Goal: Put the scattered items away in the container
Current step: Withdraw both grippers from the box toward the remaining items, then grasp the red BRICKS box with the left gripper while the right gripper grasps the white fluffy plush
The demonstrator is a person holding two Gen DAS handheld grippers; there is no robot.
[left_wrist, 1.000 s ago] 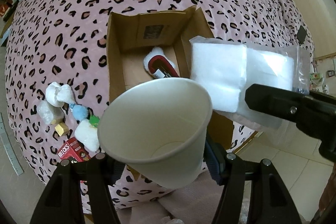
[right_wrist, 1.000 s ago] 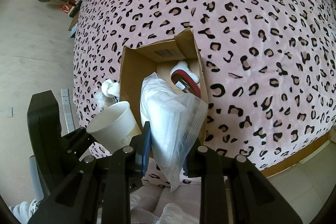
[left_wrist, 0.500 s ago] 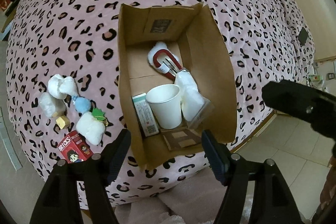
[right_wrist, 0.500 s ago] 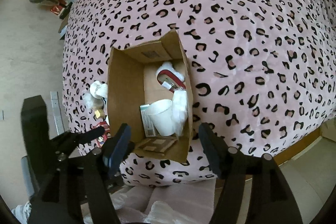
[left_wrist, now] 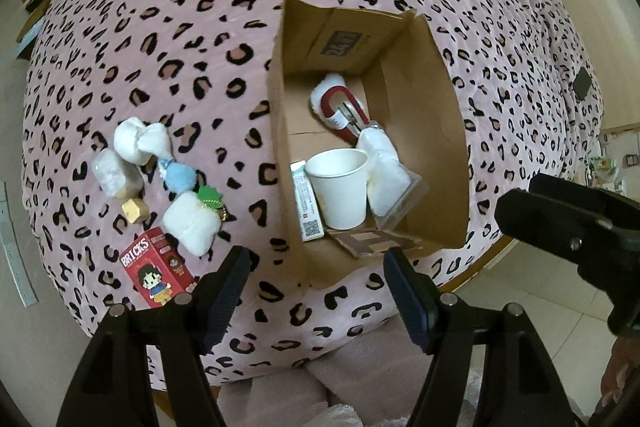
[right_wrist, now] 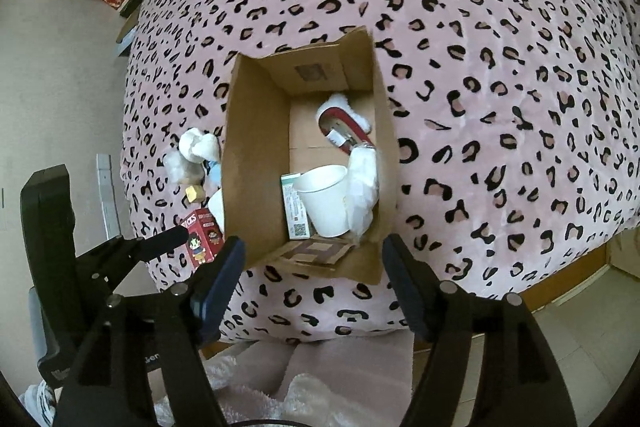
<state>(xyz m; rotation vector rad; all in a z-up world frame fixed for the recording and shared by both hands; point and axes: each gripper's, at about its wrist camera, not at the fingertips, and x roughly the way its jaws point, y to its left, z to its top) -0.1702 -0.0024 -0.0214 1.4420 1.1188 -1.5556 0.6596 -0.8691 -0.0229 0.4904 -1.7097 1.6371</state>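
Inside, the cardboard box (left_wrist: 440, 131) on the leopard-print bedspread (left_wrist: 160, 27) holds a white paper cup (left_wrist: 340, 193) (upright), a clear bag of white pads (left_wrist: 386, 173) beside it, a green-white carton (left_wrist: 308, 205) and a red-and-white object (left_wrist: 340, 107). The left gripper (left_wrist: 316, 291) stands open and empty; the right gripper (right_wrist: 312, 281) is empty, its jaws opening.

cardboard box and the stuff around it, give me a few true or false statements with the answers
1. The paper cup stands upright inside the cardboard box. True.
2. The red bricks box lies inside the cardboard box. False: it lies outside on the leopard-print cover.
3. The left gripper holds the cup. False: nothing is between its fingers.
4. A bag of white pads leans beside the cup. True.
5. The right gripper is empty, its jaws opening. True.
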